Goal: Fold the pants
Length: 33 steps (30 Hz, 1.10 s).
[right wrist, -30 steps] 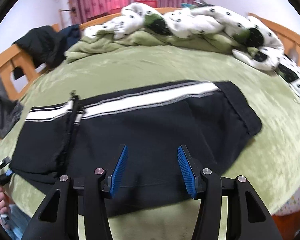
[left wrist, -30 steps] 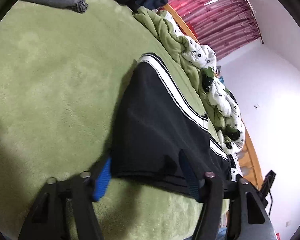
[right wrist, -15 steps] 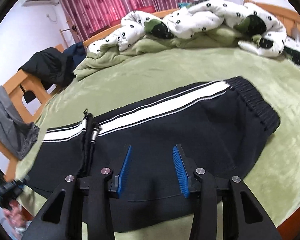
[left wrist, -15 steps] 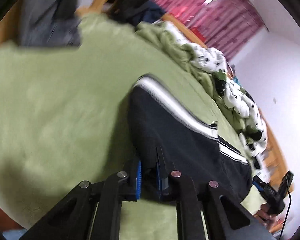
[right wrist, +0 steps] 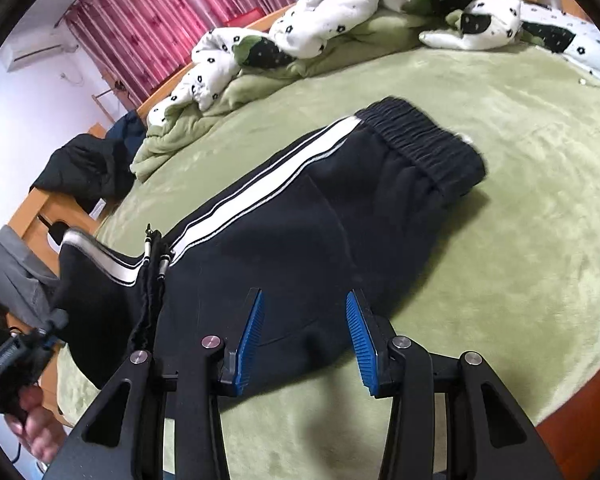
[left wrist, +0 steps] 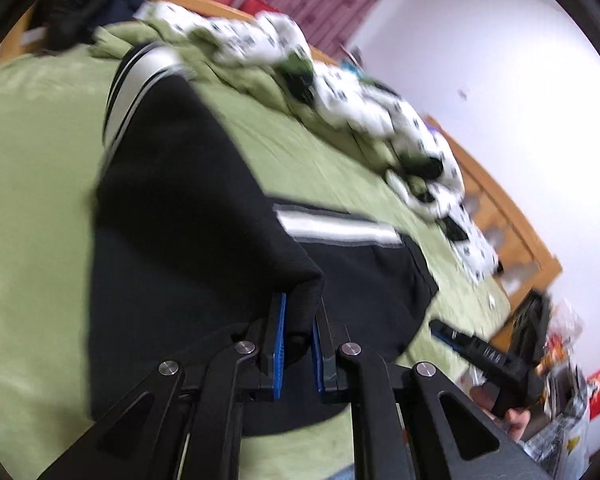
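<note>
Black pants (right wrist: pixel 300 232) with a white side stripe (right wrist: pixel 268 192) lie on the green blanket (right wrist: pixel 520 208), elastic waistband (right wrist: pixel 424 148) at the far right. My left gripper (left wrist: pixel 298 320) is shut on the pants' leg end (left wrist: pixel 188 184) and holds it lifted above the rest of the pants (left wrist: pixel 364 288). In the right wrist view the raised leg end (right wrist: pixel 88 272) shows at the left, with the left gripper (right wrist: pixel 40 340) under it. My right gripper (right wrist: pixel 302 316) is open over the near edge of the pants, holding nothing.
A crumpled white and green quilt (right wrist: pixel 340 28) lies along the far side of the bed. Dark clothes (right wrist: pixel 84 168) hang on the wooden bed frame (right wrist: pixel 40 208) at the left. The bed's near edge (right wrist: pixel 572 412) is at the lower right.
My left gripper closed on the leg end of the pants and lifted it up and over toward the waistband. My right gripper stayed open near the pants' edge.
</note>
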Each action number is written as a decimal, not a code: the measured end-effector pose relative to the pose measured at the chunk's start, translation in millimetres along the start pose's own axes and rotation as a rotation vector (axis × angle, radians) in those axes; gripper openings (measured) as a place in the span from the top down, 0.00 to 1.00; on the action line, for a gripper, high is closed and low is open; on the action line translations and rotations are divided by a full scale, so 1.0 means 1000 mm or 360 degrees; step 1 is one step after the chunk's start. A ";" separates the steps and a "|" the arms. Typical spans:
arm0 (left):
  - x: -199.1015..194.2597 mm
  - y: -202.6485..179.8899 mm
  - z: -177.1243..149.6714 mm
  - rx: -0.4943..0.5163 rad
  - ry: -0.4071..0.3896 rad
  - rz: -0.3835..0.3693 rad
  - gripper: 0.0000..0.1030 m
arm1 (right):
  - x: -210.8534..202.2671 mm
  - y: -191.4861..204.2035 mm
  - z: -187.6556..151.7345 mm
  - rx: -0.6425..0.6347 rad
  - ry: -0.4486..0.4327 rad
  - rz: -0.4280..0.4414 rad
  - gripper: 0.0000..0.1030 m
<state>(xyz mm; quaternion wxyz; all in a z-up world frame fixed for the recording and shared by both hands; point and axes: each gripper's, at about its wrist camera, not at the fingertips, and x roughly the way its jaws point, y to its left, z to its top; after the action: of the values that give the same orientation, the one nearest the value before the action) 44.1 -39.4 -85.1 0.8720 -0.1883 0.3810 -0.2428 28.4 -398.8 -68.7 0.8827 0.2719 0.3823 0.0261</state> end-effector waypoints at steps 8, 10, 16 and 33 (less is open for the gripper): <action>0.031 0.007 -0.031 -0.0090 0.0180 -0.0085 0.88 | 0.007 0.032 -0.019 -0.0129 0.0091 0.0081 0.58; 0.016 0.012 -0.031 -0.0088 0.0158 -0.0147 0.72 | 0.011 0.049 -0.024 -0.0181 0.0103 0.0114 0.58; -0.041 0.036 -0.045 0.0025 0.0030 -0.0141 0.42 | 0.029 0.098 -0.030 -0.0228 0.0150 0.0312 0.56; -0.056 0.104 -0.078 -0.0092 0.0018 0.0165 0.40 | 0.090 0.180 -0.007 -0.0423 0.0235 0.0451 0.89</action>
<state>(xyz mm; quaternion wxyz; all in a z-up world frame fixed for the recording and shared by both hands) -19.4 65.9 -156.5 0.8755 -0.1919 0.4021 -0.1871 116.2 -219.4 -42.2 0.8679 0.2013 0.3971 0.2202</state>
